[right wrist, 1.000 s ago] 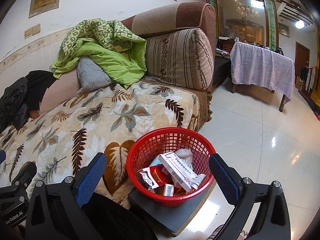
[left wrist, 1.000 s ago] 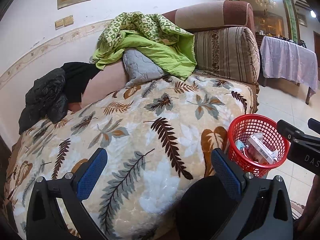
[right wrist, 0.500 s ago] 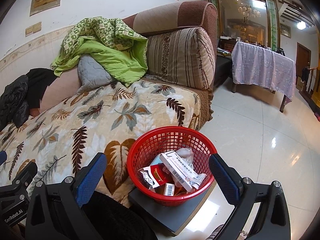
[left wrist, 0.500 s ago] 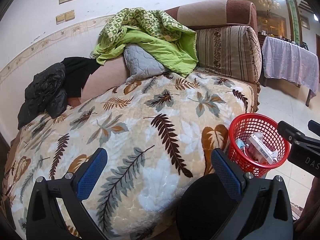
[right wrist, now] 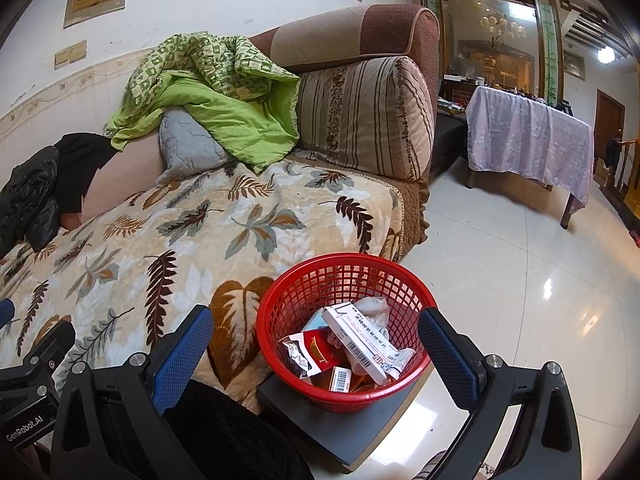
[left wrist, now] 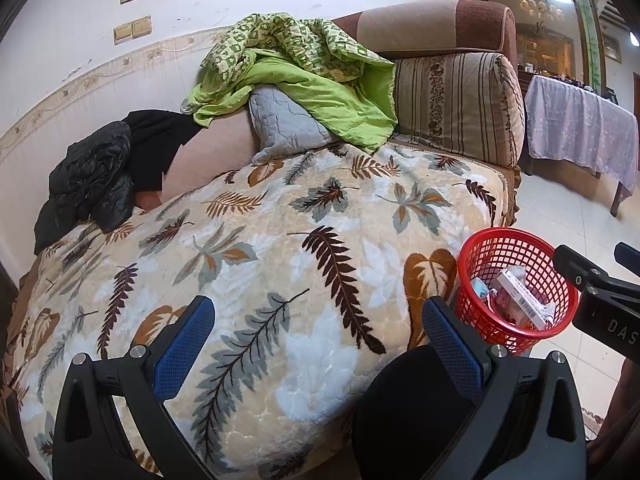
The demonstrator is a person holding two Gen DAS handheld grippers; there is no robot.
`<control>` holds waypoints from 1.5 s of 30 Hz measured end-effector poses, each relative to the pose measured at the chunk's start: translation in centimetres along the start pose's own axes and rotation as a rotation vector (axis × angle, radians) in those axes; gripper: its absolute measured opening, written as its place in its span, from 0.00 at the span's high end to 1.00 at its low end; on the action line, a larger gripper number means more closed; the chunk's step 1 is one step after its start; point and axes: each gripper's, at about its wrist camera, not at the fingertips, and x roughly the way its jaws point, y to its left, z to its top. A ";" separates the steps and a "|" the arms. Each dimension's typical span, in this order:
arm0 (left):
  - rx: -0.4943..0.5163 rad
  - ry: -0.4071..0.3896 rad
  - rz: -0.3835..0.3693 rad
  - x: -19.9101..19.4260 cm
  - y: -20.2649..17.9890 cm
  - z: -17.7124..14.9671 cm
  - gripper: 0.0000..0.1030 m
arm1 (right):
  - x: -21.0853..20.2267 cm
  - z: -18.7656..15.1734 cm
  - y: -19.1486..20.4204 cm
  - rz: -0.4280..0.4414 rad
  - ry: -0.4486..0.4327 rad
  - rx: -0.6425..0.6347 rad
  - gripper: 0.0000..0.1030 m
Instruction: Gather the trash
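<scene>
**Both grippers empty beside a filled red basket**

At the bottom of the right wrist view, the right gripper has its blue-padded fingers spread wide with nothing between them. Just beyond, at lower centre, the red basket stands on a dark flat board and holds the trash: a long white box, a foil packet and crumpled paper. In the left wrist view the left gripper is likewise released and empty, low in the frame over the leaf-patterned blanket. Farther back, a green quilt drapes the sofa, with a cloth-covered table at upper right.
</scene>
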 end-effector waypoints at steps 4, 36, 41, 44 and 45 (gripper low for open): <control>-0.002 0.000 -0.001 0.0 0.1 -0.1 0.00 | 0.0 0.0 0.0 -0.001 0.001 0.000 0.00; -0.080 0.036 0.007 0.5 2.8 -0.1 0.00 | 1.2 1.4 2.0 0.068 -0.023 -0.048 0.00; -0.234 0.090 0.167 2.0 9.6 -1.0 0.00 | 2.8 5.3 8.2 0.216 -0.065 -0.134 0.00; -0.393 0.179 0.244 3.9 15.6 -2.5 0.00 | 5.4 6.1 14.3 0.316 -0.008 -0.219 0.00; -0.450 0.210 0.255 4.6 17.5 -3.2 0.00 | 6.6 5.9 16.7 0.347 0.018 -0.248 0.00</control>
